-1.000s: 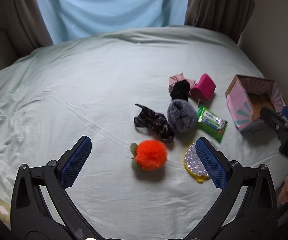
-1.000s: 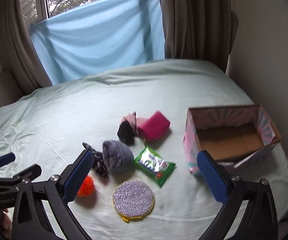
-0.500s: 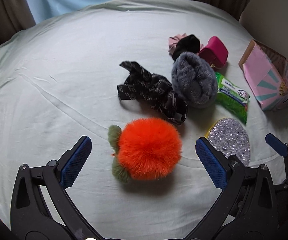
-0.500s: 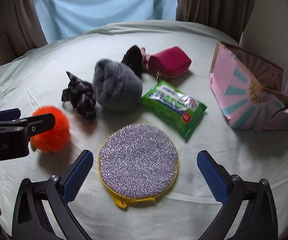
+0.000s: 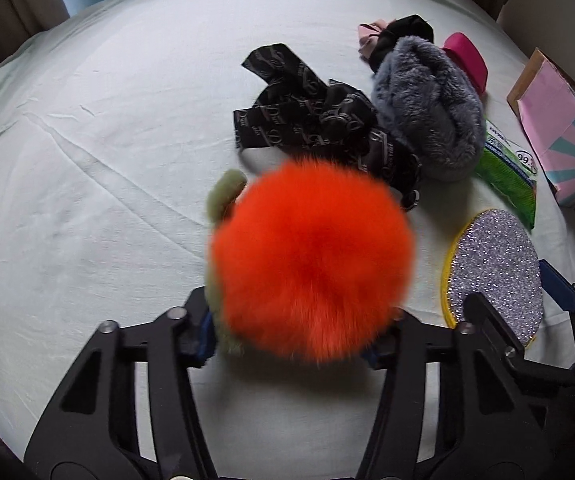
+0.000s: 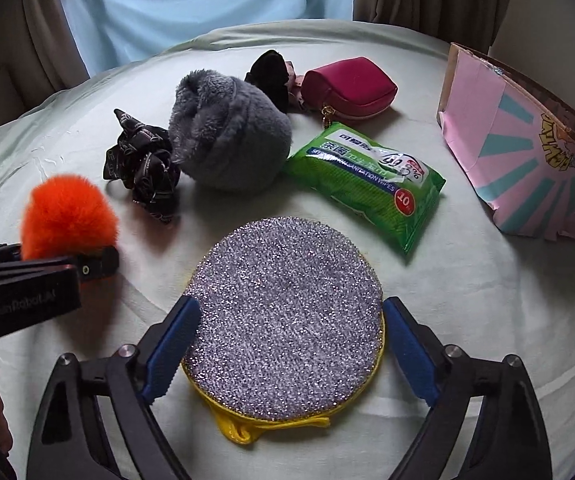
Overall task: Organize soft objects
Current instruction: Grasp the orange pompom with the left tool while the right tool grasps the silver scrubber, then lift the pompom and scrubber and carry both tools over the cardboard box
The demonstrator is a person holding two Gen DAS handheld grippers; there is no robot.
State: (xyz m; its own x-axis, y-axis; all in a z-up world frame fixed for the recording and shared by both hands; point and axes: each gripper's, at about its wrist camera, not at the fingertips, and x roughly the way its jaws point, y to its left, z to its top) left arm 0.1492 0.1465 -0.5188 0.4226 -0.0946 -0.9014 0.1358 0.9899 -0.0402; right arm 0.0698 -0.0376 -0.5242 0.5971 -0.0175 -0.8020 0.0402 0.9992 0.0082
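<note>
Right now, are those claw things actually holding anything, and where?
The left gripper pinches the orange pompom by its lower sides. The right gripper's jaws flank the glittery round pad; grip uncertain.

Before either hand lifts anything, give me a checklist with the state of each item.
1. Left gripper shut on the orange pompom: ok.
2. Pompom clear of the black ribbon scrunchie: cannot tell, they overlap in the left view.
3. Right gripper straddling the silver scrub pad: ok.
4. Right jaws shut on the pad: not ok, still open.
5. Pink box within view, on the right: ok.
6. Box opening facing up: cannot tell.
</note>
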